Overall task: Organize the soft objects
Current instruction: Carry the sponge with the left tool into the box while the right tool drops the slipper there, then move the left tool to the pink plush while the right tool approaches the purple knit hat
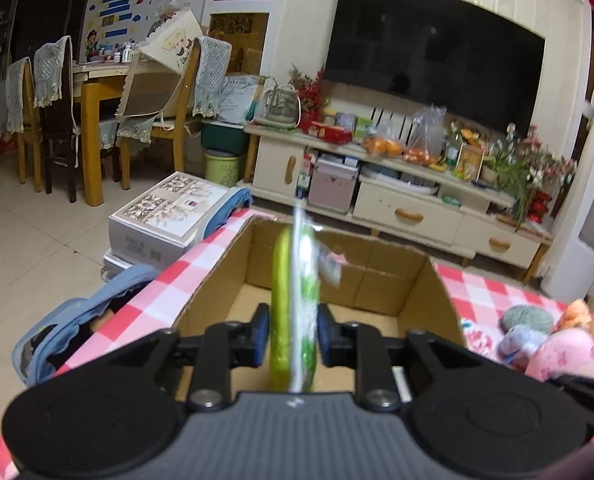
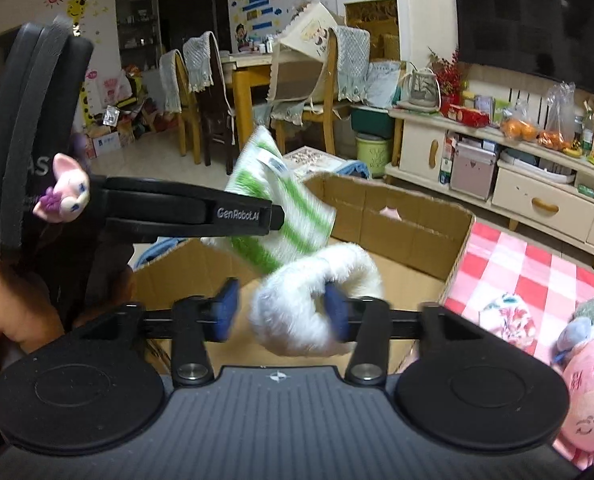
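Observation:
A green-and-white striped cloth (image 1: 285,280) stands edge-on between the blue pads of my left gripper (image 1: 293,336), over an open cardboard box (image 1: 377,248). A thin gap shows at the left pad. From the right wrist view the same cloth (image 2: 273,184) sits at the left gripper's tip (image 2: 281,216) above the box (image 2: 397,224). My right gripper (image 2: 283,312) is open wide. A white fluffy loop (image 2: 289,328) hangs around its right finger only, clear of the left pad, over the box.
The box rests on a red-and-white checked tablecloth (image 1: 497,292). Pink and grey plush toys (image 1: 561,352) (image 2: 593,380) lie to its right. A blue bag (image 1: 77,320) hangs off the table's left edge. White cartons (image 1: 165,216) stand on the floor, with a TV stand (image 1: 397,184) beyond.

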